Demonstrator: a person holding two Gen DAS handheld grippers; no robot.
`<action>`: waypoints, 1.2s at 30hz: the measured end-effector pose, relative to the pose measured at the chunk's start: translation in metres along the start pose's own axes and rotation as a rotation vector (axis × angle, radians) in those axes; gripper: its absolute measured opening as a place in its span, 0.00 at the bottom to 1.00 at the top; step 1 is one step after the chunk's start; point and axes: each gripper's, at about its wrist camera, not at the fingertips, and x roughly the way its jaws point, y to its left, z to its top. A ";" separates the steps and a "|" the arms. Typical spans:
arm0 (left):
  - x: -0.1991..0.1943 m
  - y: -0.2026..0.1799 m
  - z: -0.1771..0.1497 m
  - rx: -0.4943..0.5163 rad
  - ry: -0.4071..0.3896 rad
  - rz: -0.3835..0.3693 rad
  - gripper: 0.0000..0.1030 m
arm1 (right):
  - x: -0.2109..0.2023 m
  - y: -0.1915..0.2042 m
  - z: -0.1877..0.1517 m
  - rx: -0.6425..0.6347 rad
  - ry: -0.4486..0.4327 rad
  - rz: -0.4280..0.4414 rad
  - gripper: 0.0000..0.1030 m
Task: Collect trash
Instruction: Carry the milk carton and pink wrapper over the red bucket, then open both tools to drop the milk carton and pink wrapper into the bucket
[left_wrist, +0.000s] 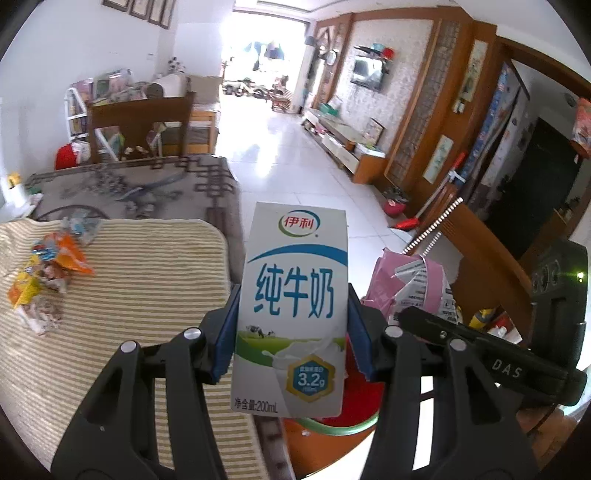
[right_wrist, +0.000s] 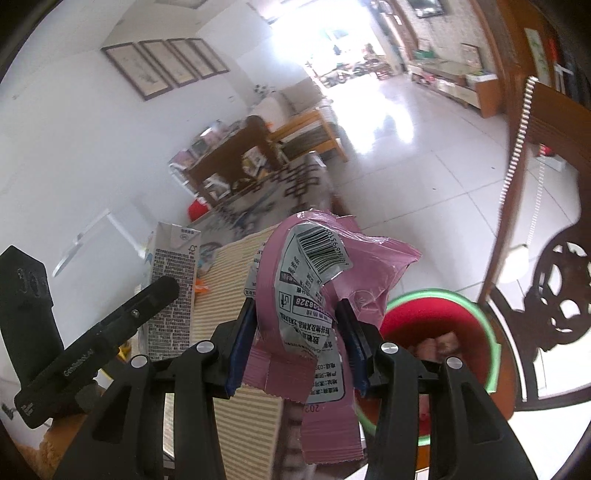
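Table (left_wrist: 207, 177): ahead and to the left of your left claw, under a patterned cloth.

Mat (left_wrist: 129, 295): striped, on the table's near end, beneath and left of your left claw.

Bin (right_wrist: 439, 317): red inside, green rim, on the floor just right of and below your right claw; some scraps lie in it.

Carton (left_wrist: 291, 310): white milk carton, upright, pinched at its sides by your left claw (left_wrist: 291, 332).

Wrapper (right_wrist: 317, 295): pink, crumpled, barcode uppermost, pinched in your right claw (right_wrist: 295, 339), hanging down past the pads.

Scraps (left_wrist: 48, 273): loose orange and yellow wrappers on the mat, well to the left of your left claw.
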 end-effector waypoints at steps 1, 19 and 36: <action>0.004 -0.005 0.000 0.004 0.008 -0.011 0.49 | -0.001 -0.005 0.001 0.007 -0.001 -0.007 0.43; 0.112 -0.052 -0.039 0.026 0.277 -0.128 0.49 | 0.004 -0.100 -0.018 0.182 0.096 -0.159 0.47; 0.057 -0.001 -0.017 -0.020 0.113 -0.065 0.76 | 0.019 -0.063 -0.012 0.226 0.076 -0.117 0.68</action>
